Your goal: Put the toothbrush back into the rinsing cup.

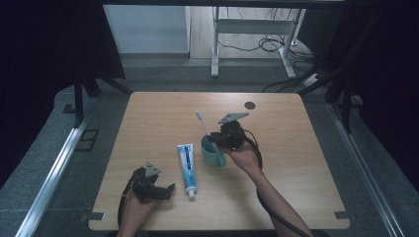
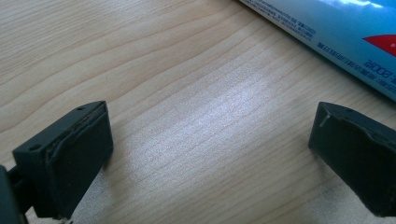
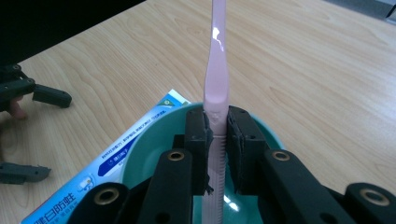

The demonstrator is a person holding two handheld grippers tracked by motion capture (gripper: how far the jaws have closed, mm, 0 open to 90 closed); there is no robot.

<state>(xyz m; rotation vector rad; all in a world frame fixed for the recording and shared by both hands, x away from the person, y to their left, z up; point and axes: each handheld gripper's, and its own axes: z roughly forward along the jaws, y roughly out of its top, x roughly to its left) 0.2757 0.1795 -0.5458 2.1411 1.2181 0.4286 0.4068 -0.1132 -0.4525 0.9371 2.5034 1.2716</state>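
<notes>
A pale wooden table stands on grey carpet, with a desk frame and loose cables on the floor beyond it. Near the table's middle sits a teal cup, and just to its left lies a toothpaste tube, cap toward the person.

The right gripper is pinching a pink toothbrush by its handle, jaws pressed tight on either side, directly over the cup's mouth. The handle's lower end reaches down inside the cup; the bristled head points up and away. In the high view the right gripper hangs at the cup's rim.

The left gripper rests low over the table near its front edge, jaws spread wide with bare wood between them, the tube just beside but untouched.

Judging from this, the brush is being stood in the cup. The risk is tipping: the cup looks light and nobody steadies it, so a sideways drag of the handle against the rim could topple it onto the tube. Letting go while the brush leans could also lever it out.
</notes>
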